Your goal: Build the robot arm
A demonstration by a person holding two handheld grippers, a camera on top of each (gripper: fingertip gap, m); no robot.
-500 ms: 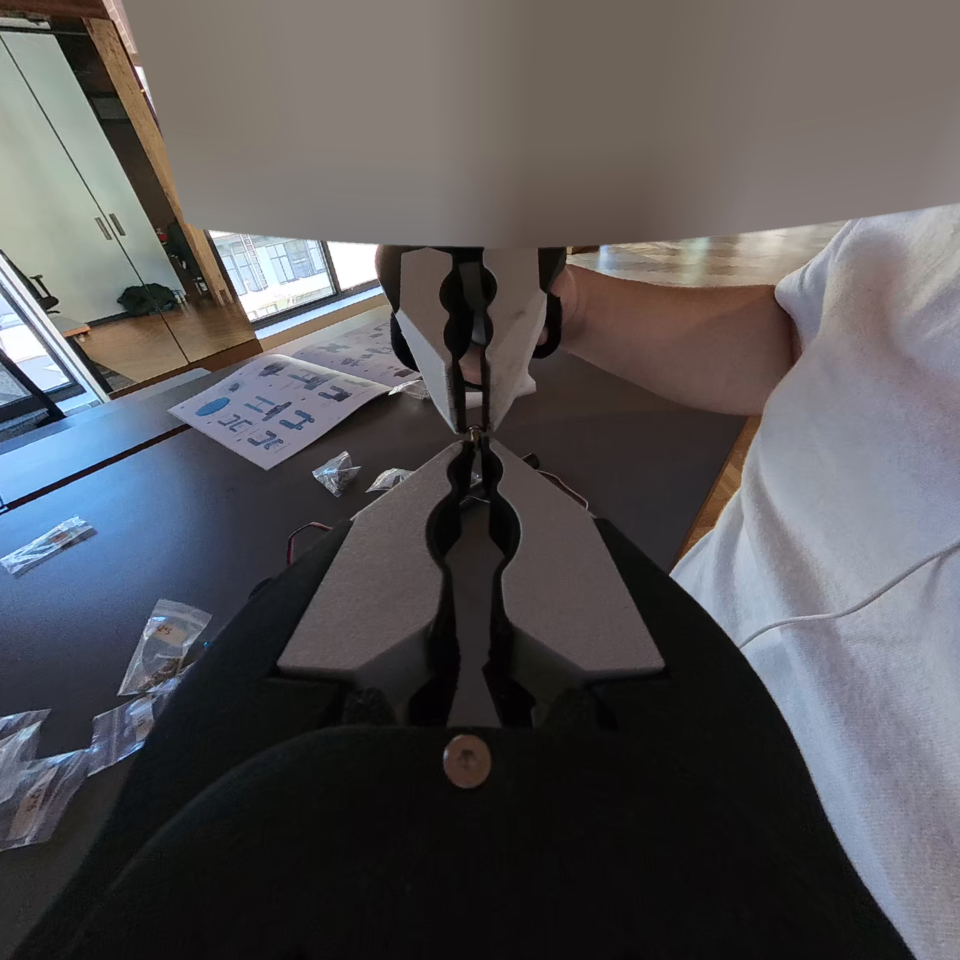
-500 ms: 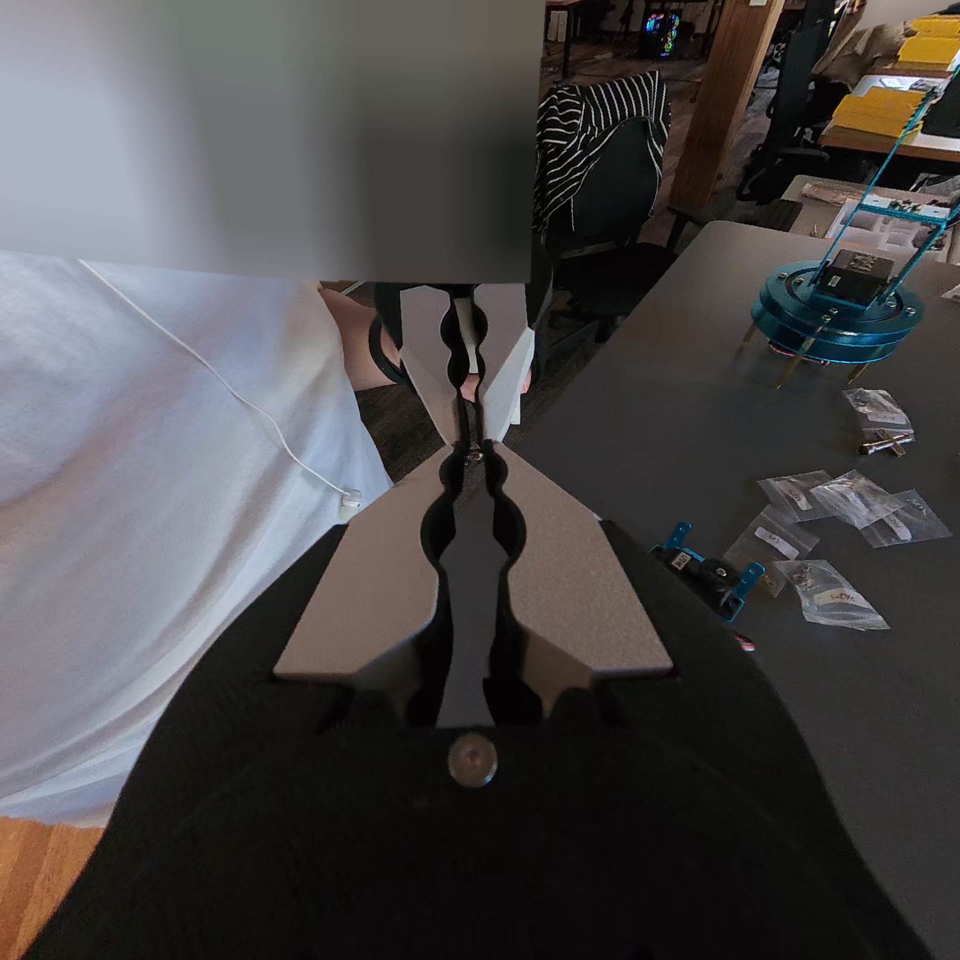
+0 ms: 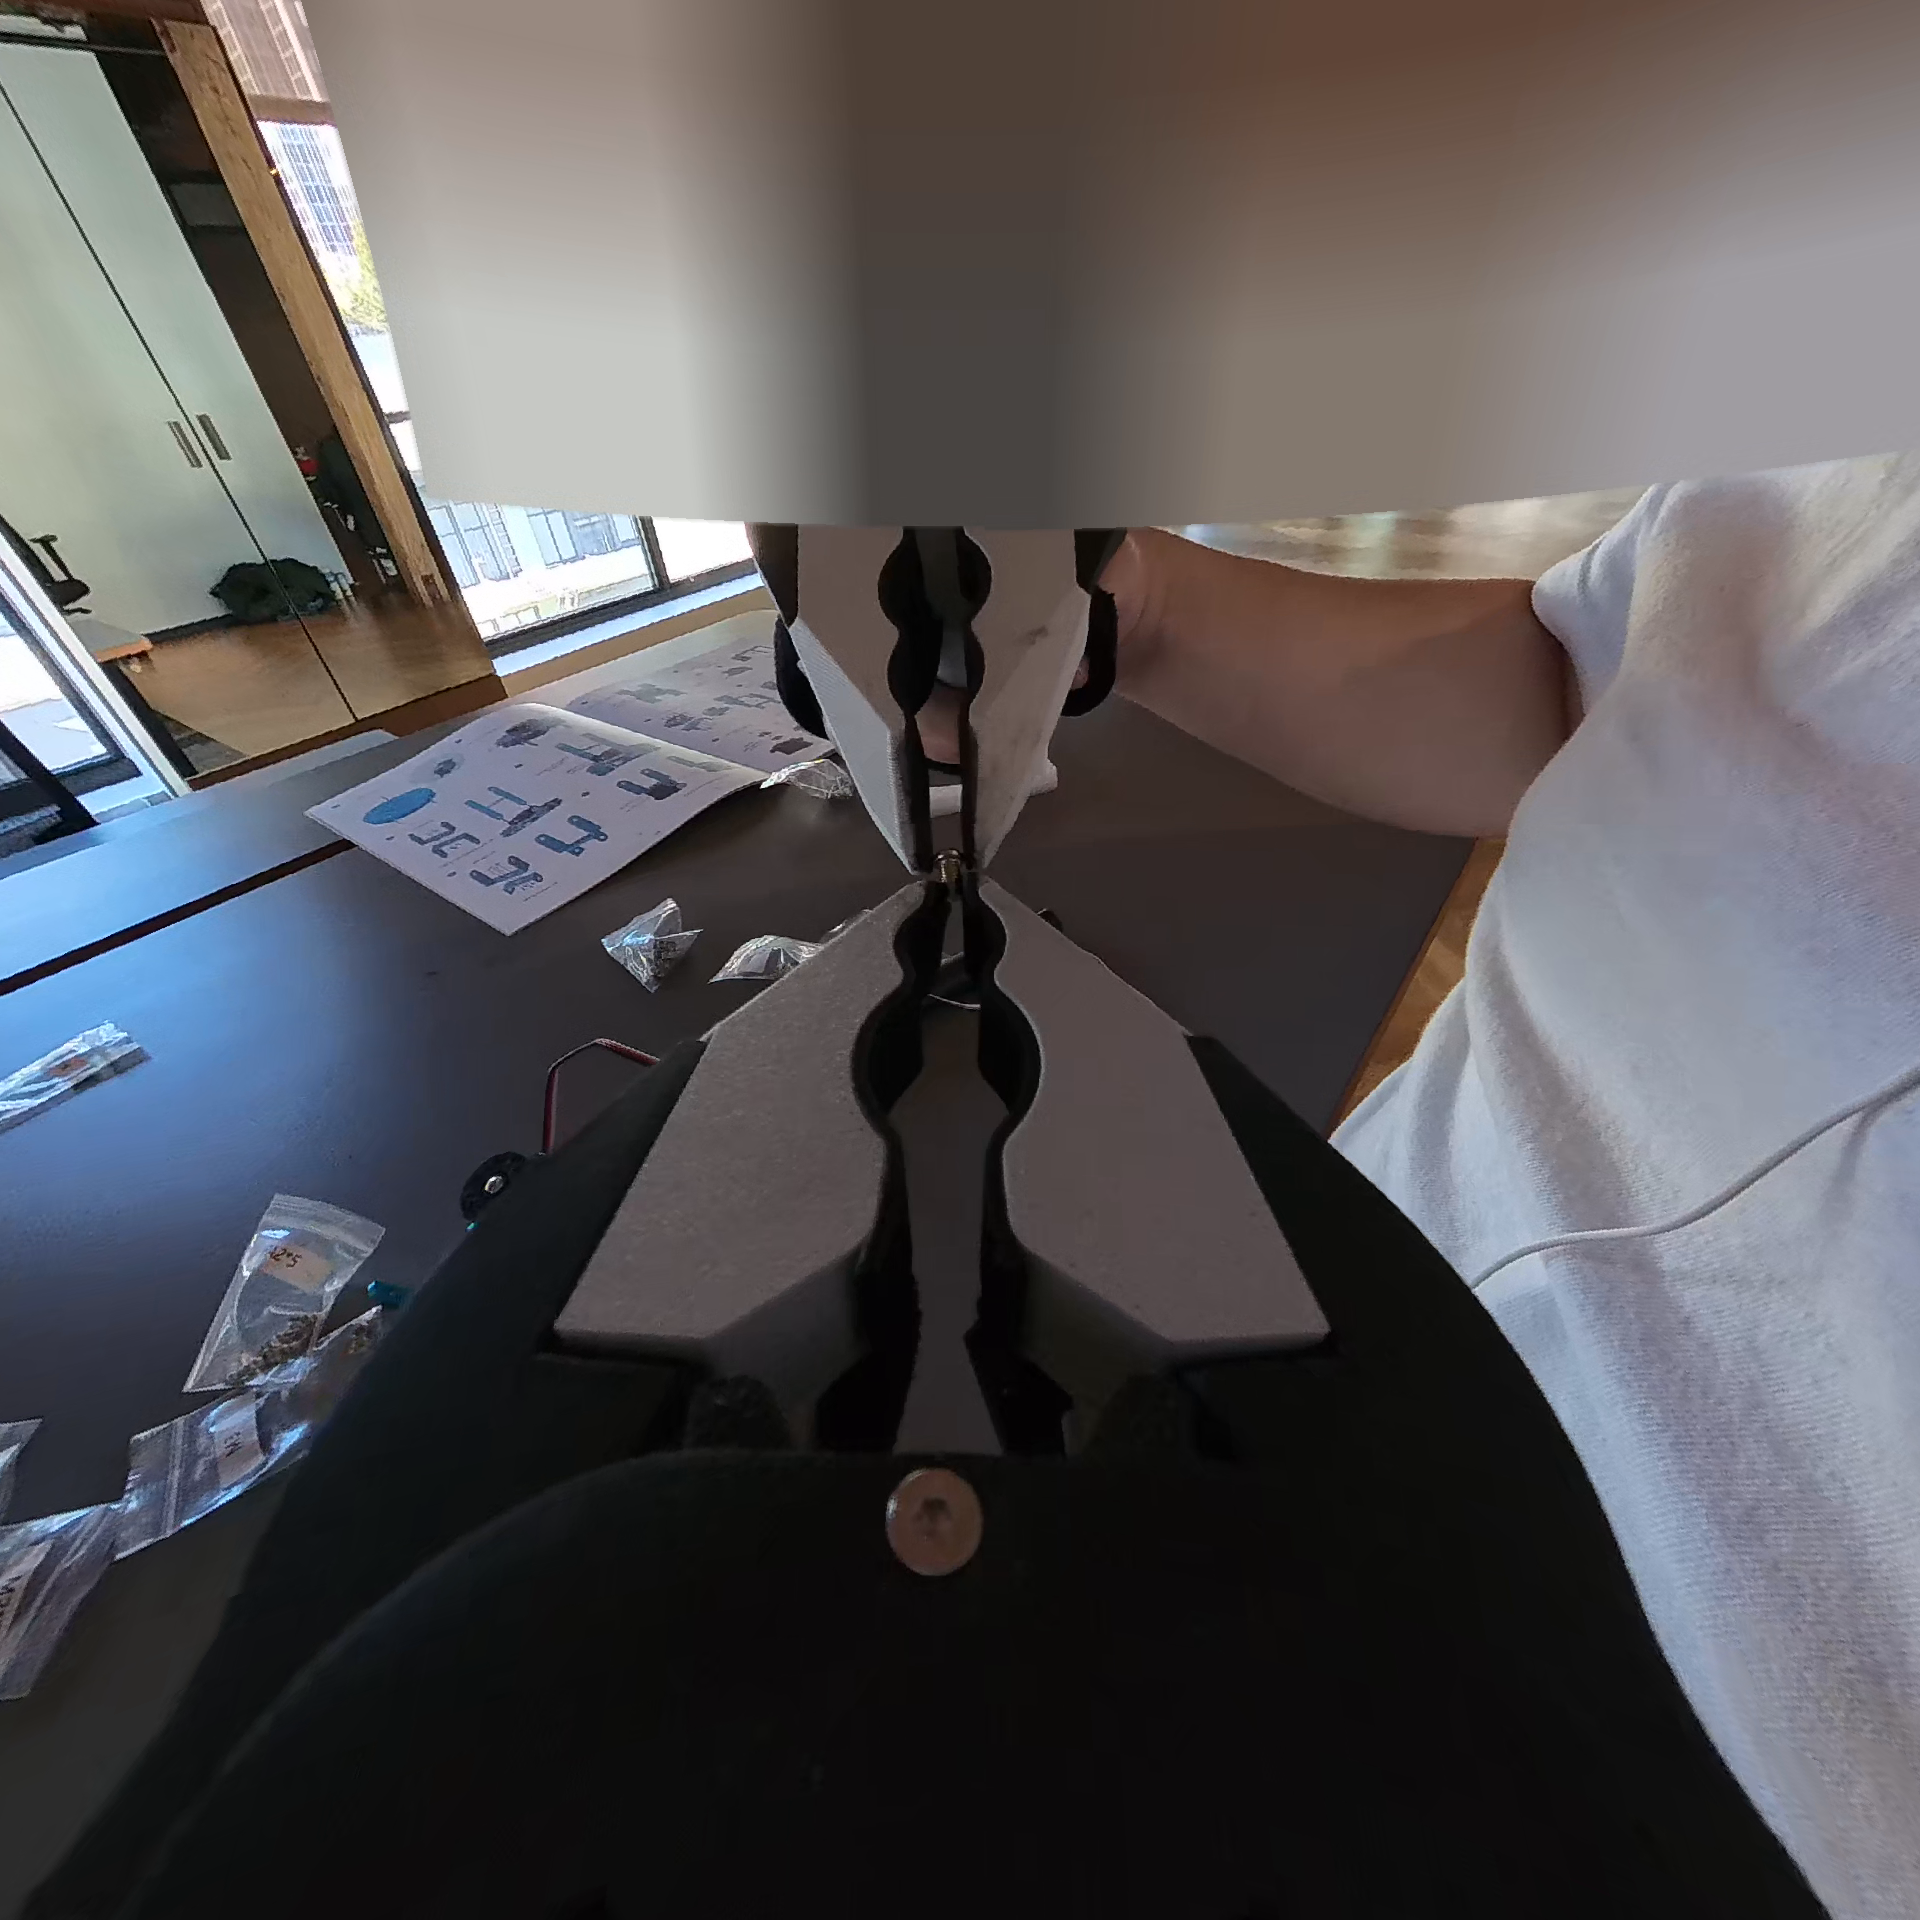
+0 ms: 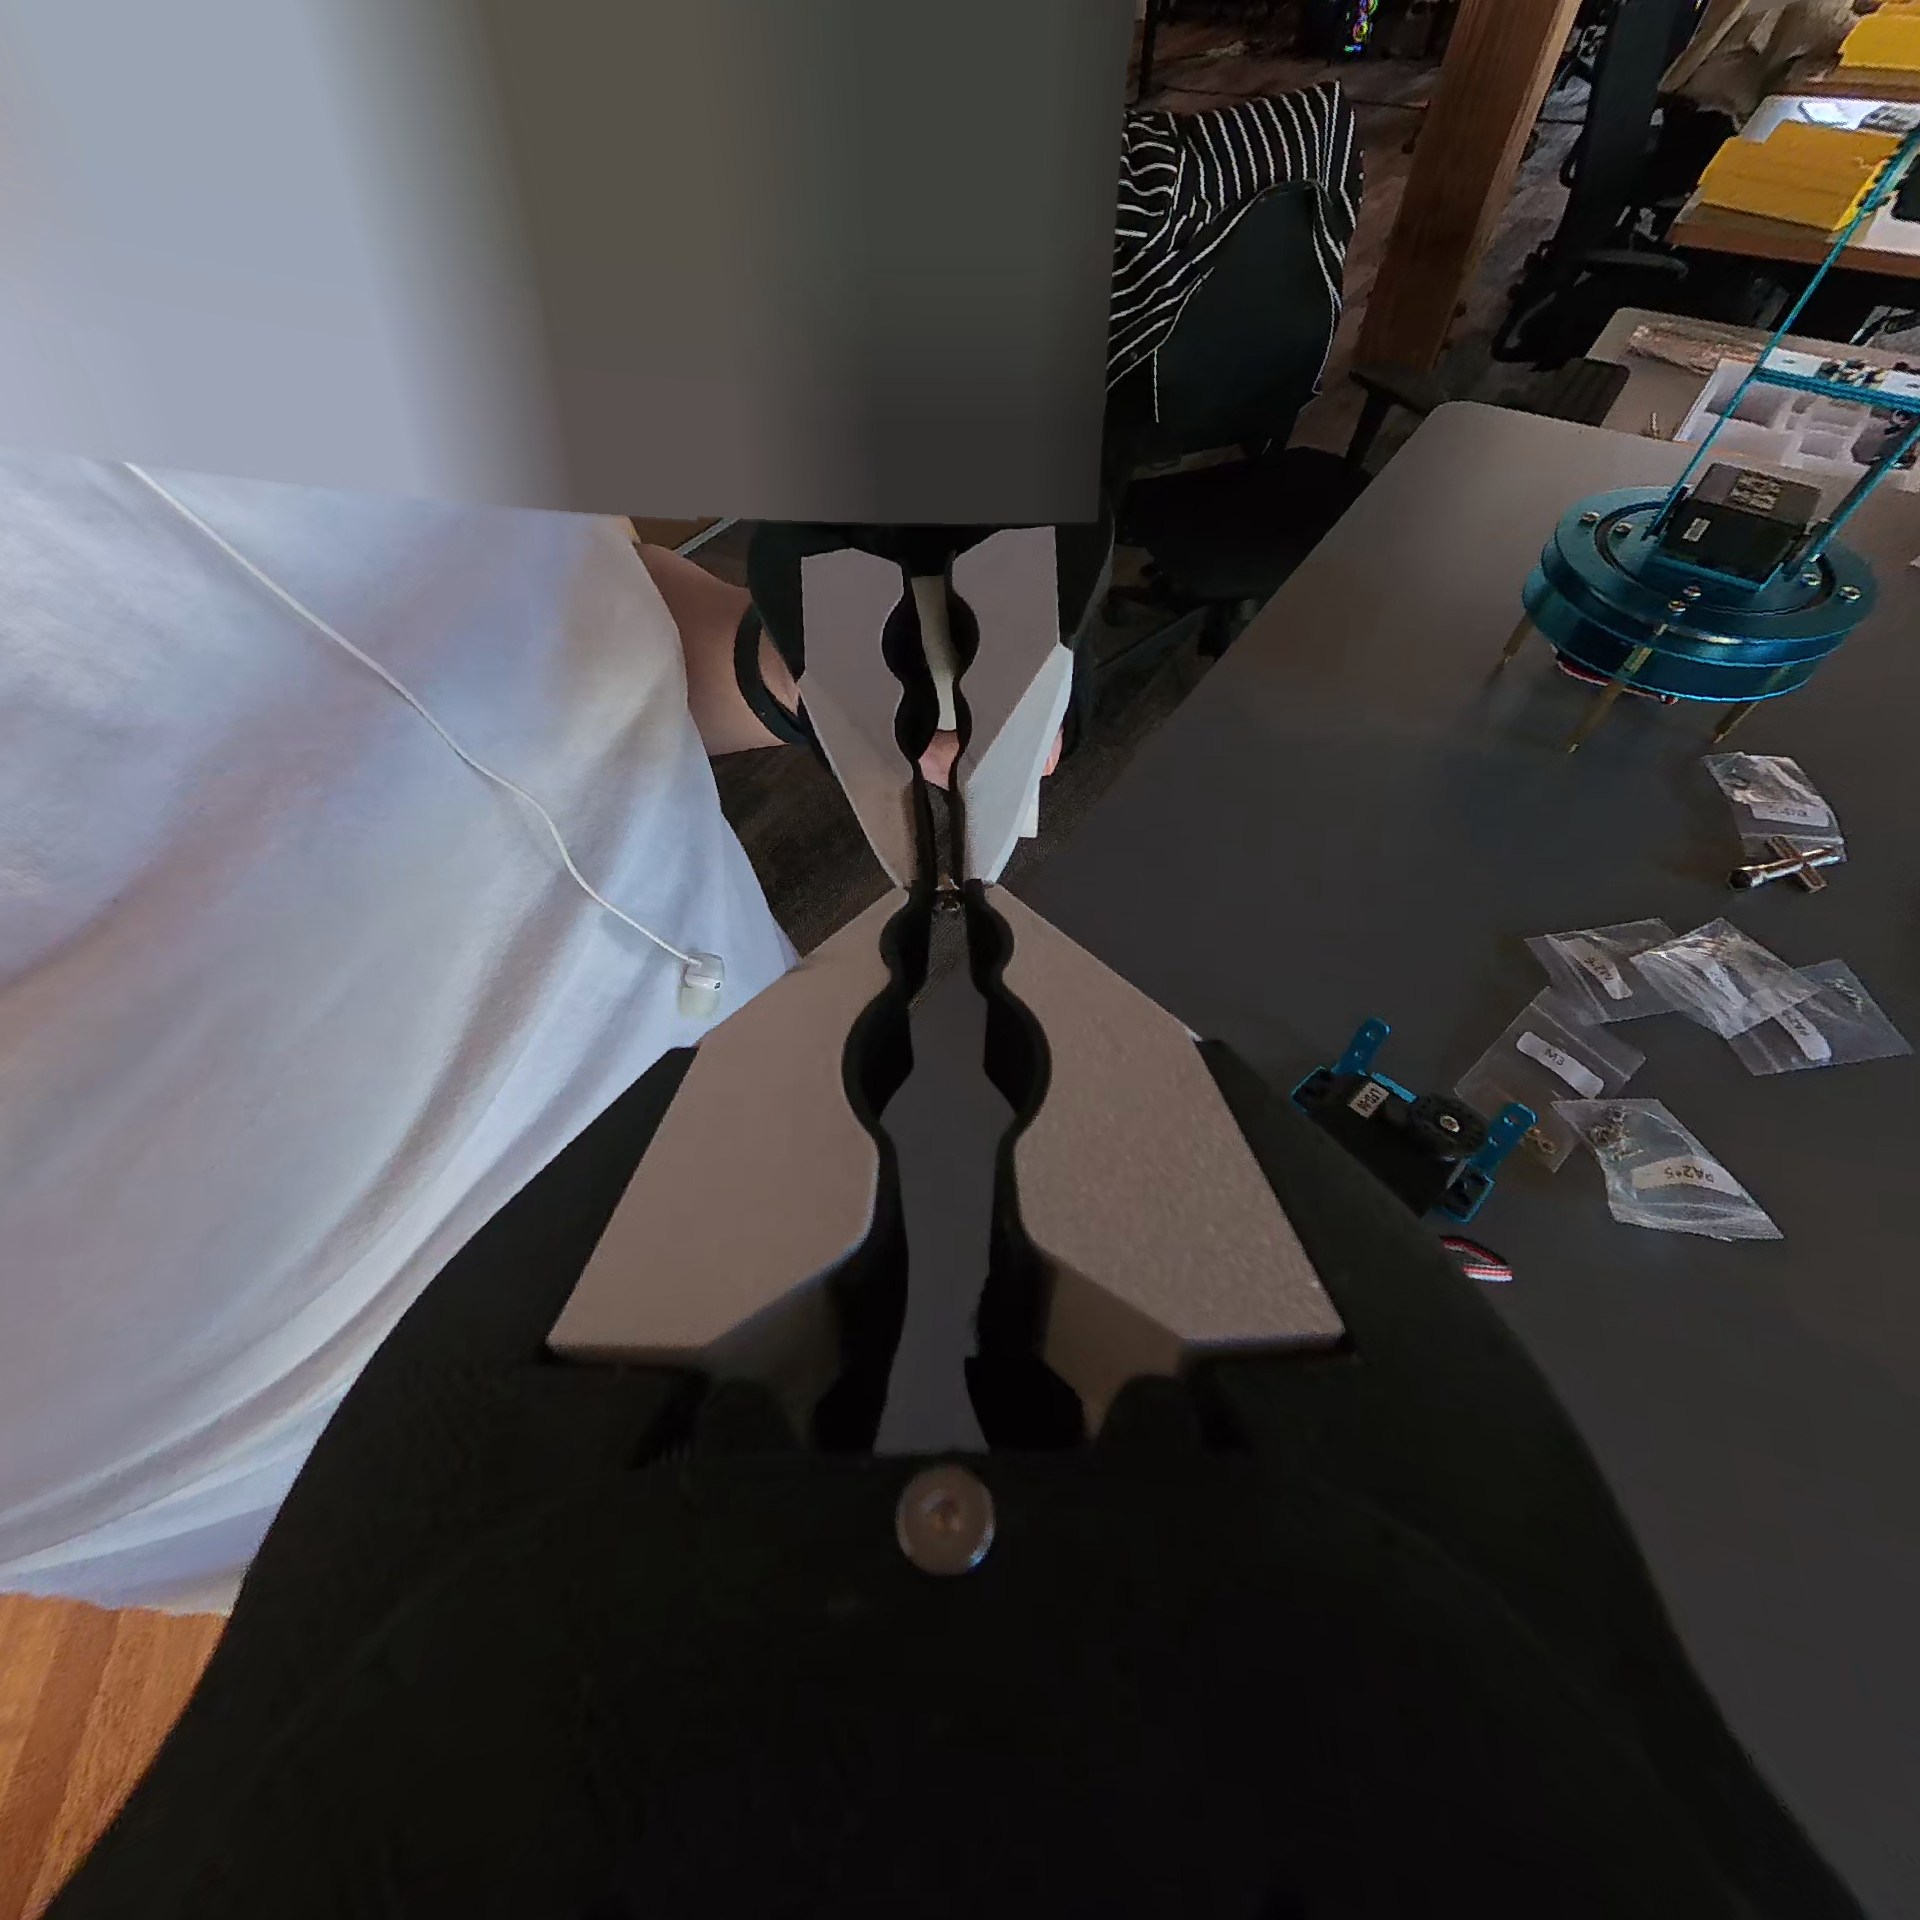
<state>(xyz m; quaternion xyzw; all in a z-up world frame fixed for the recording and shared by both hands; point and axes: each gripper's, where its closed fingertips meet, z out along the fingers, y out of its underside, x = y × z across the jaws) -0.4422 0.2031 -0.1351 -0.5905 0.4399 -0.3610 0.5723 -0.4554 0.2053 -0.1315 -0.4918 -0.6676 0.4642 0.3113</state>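
Grippers meet tip to tip above the bench (image 3: 312, 1039). Left wrist view: left gripper (image 3: 943, 896) jaws pinch a small brass part (image 3: 948, 862), the right gripper (image 3: 940, 847) pinching it opposite; booklet (image 3: 540, 810) toward the far edge.

Right wrist view: right gripper (image 4: 943, 902) jaws nearly together on the part (image 4: 945, 896); bags (image 4: 1673, 1169) and servo (image 4: 1413, 1127) lie to the right.

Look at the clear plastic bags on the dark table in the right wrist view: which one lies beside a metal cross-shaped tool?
The farthest clear bag, just below the blue round base: the cross-shaped tool lies at its near edge. The other bags sit nearer, clustered by the blue-bracketed servo.
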